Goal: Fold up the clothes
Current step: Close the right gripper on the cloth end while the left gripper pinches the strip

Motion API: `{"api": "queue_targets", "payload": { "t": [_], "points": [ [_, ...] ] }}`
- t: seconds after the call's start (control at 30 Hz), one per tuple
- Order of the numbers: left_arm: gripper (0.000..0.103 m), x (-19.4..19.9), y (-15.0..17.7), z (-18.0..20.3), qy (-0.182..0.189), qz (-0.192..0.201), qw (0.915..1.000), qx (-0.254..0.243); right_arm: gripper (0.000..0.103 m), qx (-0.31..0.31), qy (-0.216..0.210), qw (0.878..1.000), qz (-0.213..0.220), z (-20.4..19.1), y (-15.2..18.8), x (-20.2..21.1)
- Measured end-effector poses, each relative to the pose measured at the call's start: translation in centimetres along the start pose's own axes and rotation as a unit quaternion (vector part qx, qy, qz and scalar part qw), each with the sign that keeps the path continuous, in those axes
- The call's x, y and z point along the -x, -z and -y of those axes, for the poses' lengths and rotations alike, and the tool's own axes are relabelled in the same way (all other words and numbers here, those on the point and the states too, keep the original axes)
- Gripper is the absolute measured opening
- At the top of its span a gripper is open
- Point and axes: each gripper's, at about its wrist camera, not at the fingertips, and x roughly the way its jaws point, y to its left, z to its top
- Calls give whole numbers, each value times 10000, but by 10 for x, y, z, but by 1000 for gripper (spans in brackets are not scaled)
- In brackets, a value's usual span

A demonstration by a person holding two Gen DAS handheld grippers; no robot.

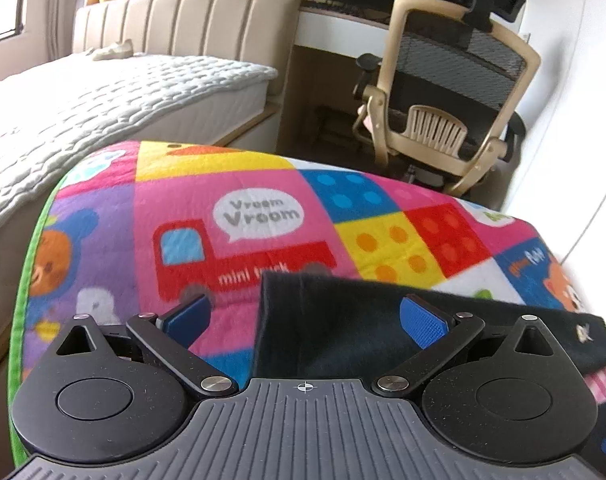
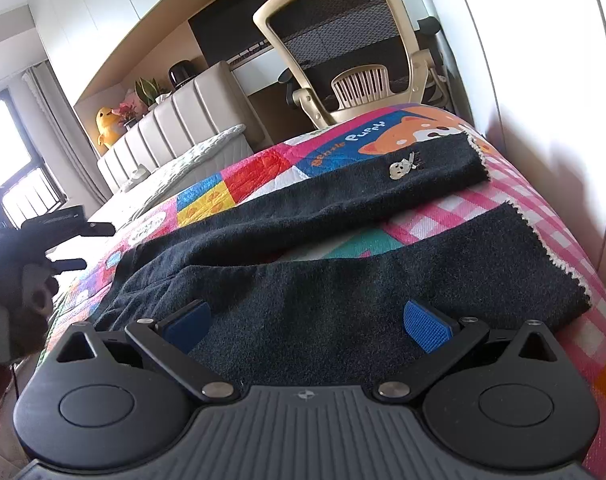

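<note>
Fold not begun, I judge. Trousers (image 2: 343, 280) flat on mat (image 2: 523, 208), legs spread apart. Left gripper (image 1: 305, 312) wide open at waist end, empty. Right gripper (image 2: 307, 320) wide open over near leg, empty. Next: I pinch edge, carry leg over.

Each tool, left (image 1: 305, 312) and right (image 2: 307, 318), has a ribbed grey body with a small crosshair mark at its front edge, flanked by two round black housings with triangular cut-outs. Black linkage bars with silver screws carry the fingers (image 1: 423, 322), faced with blue textured pads (image 2: 427, 326).
</note>
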Motion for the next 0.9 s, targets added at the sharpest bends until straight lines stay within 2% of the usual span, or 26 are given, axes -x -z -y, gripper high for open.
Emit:
{"api": "queue_targets", "payload": {
  "t": [0.13,0.2,0.23,0.27,0.43,0.5,0.53,0.6,0.67,0.8,0.87,0.9],
  "points": [
    [101,-26,-6,-7,-92,-79,9999,-16,103,-1,0,10000,0,0,0,0],
    [92,-38,-7,-10,-112,-166,9998,-13,103,31,26,10000,-11,-1,0,0],
    [74,-45,-7,-10,-107,-252,9996,-26,103,47,39,10000,-17,-2,0,0],
    [68,-52,-7,-9,-93,-359,9993,-45,103,62,51,10000,-24,-2,0,0],
    [67,-70,1,-7,-259,-428,9987,-86,103,126,108,9998,-83,-5,0,-1],
    [62,-70,4,-4,-270,-383,9988,-170,103,292,237,9990,-246,-11,-4,-4],
    [53,-69,5,-2,-230,-371,9988,-238,103,356,279,9984,-348,-13,-8,-5],
    [50,-67,6,1,-207,-351,9985,-373,103,340,231,9982,-439,-14,-21,-3],
    [44,-64,6,1,-216,-340,9981,-460,102,330,270,9987,-280,-9,-43,1],
    [40,-63,2,-10,-31,-408,9989,-247,102,546,899,9943,189,4,-96,0],
    [42,-63,0,-14,50,-418,9990,-144,92,607,1252,9898,300,15,-119,-14],
    [44,-62,-1,-15,57,-398,9991,-104,79,581,1365,9885,302,22,-127,-20]
  ]
}}
